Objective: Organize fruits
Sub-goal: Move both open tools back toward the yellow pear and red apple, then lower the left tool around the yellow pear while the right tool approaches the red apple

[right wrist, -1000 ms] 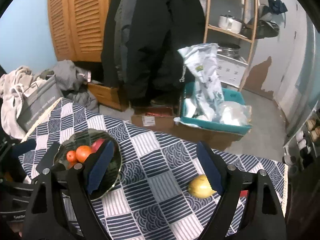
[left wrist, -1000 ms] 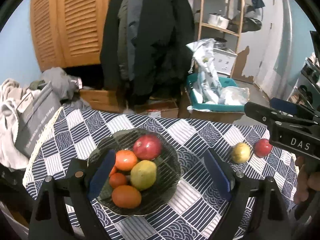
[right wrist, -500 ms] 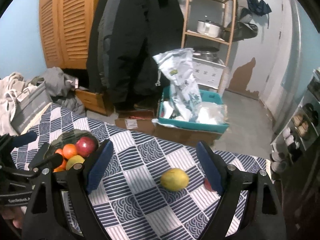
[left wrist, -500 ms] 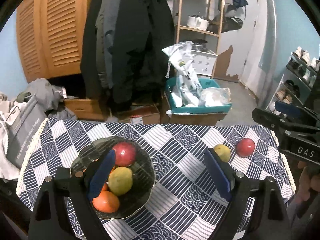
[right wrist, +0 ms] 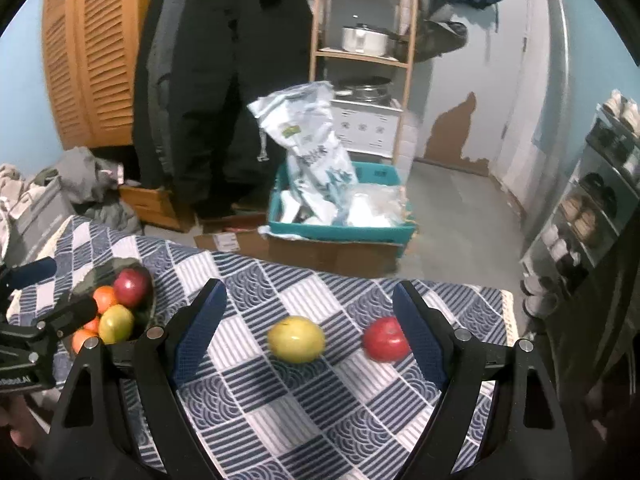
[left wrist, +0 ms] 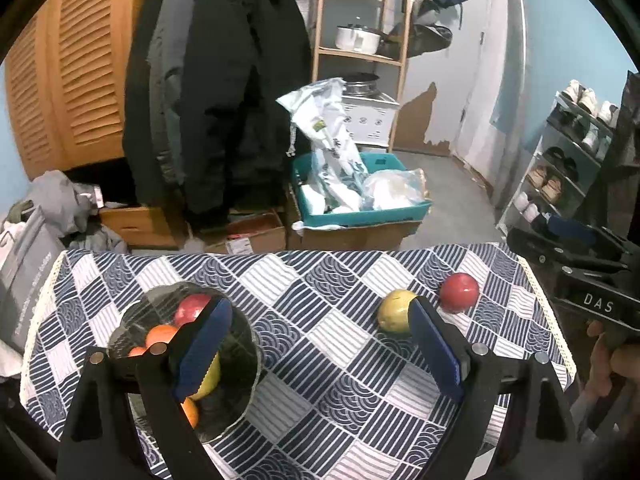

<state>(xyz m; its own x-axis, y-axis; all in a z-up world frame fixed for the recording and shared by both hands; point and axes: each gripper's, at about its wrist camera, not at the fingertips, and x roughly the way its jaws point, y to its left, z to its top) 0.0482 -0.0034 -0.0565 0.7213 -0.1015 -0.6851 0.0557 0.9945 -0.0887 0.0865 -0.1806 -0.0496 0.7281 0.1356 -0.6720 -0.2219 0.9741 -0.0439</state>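
Observation:
A glass bowl holding a red apple, oranges and a yellow-green fruit stands on the left of the checked tablecloth. A loose yellow fruit and a loose red apple lie on the right of the table. My left gripper is open above the cloth, its left finger over the bowl. My right gripper is open above the table with the yellow fruit in its gap, nothing touching its pads. The red apple sits by its right finger.
Past the table's far edge stand a cardboard box with a teal bin of bags, hanging dark coats, a wooden shelf and a shoe rack. Clothes and a grey bag lie left. A hand holds the right gripper.
Both grippers have swung to the right over the table. The bowl has slid left in both views, and the loose yellow fruit and red apple have come between and beside the right gripper's fingers.

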